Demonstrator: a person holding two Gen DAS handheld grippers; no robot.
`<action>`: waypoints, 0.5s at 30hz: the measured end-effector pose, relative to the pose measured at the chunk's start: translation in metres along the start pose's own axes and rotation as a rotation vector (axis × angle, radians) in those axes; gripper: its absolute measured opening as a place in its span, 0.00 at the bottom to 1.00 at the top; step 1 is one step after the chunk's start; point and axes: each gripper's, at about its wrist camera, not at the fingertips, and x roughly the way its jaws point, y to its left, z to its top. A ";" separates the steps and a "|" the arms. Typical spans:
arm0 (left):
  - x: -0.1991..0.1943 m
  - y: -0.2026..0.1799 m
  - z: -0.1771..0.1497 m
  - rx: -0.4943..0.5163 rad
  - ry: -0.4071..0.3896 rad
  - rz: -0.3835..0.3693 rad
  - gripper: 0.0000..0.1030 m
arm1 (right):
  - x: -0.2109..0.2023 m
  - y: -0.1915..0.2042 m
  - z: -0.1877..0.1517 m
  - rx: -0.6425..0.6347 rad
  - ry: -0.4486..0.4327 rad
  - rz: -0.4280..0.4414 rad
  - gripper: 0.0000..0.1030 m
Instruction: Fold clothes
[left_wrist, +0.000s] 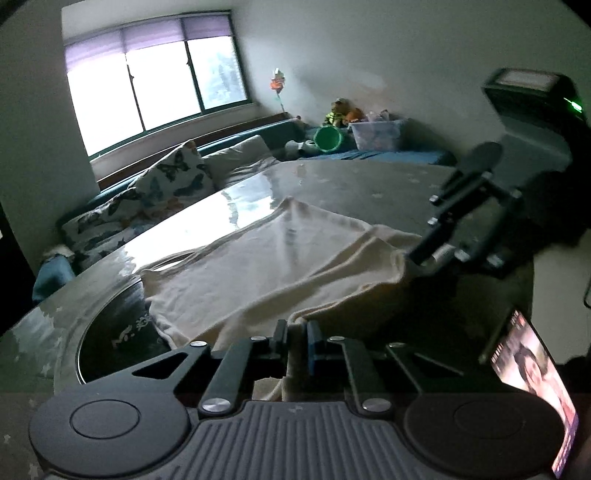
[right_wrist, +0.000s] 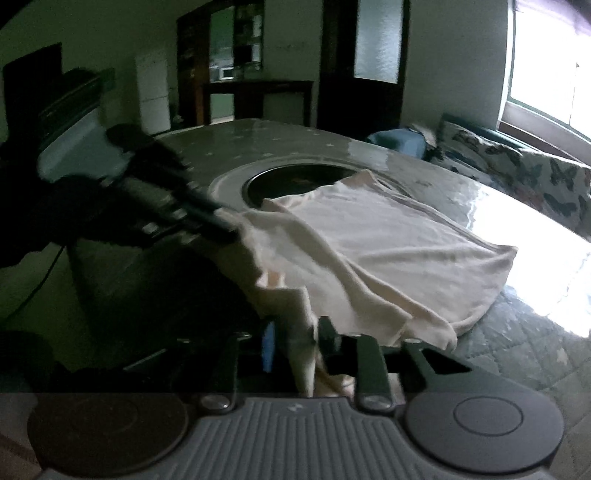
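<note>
A cream garment (left_wrist: 277, 258) lies spread on a glossy table (left_wrist: 369, 177), partly over a dark round inset (left_wrist: 110, 332). In the left wrist view my left gripper (left_wrist: 297, 328) is shut on the garment's near edge, lifting it off the table. To the right, my right gripper (left_wrist: 413, 258) meets another part of that raised edge. In the right wrist view the garment (right_wrist: 388, 240) hangs down between the fingers of the right gripper (right_wrist: 297, 332). It rests against the right finger (right_wrist: 327, 336), while a dark gap separates it from the blue pad (right_wrist: 269, 347). The left gripper (right_wrist: 231, 230) pinches the cloth at left.
A lit phone (left_wrist: 535, 387) stands at the table's near right. A sofa with butterfly cushions (left_wrist: 177, 173) runs along the table's far side under a bright window (left_wrist: 155, 85). Toys and a clear bin (left_wrist: 376, 134) sit in the far corner. The room's other end has dark cabinets (right_wrist: 258, 99).
</note>
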 end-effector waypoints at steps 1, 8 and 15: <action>0.002 0.002 0.001 -0.005 0.001 0.001 0.10 | -0.001 0.002 -0.001 -0.015 0.003 0.000 0.38; 0.006 0.010 0.006 -0.031 -0.002 -0.017 0.11 | 0.009 0.017 -0.008 -0.142 0.003 -0.079 0.39; -0.012 -0.001 -0.006 0.031 -0.010 -0.013 0.27 | 0.021 0.010 -0.004 -0.103 0.004 -0.073 0.16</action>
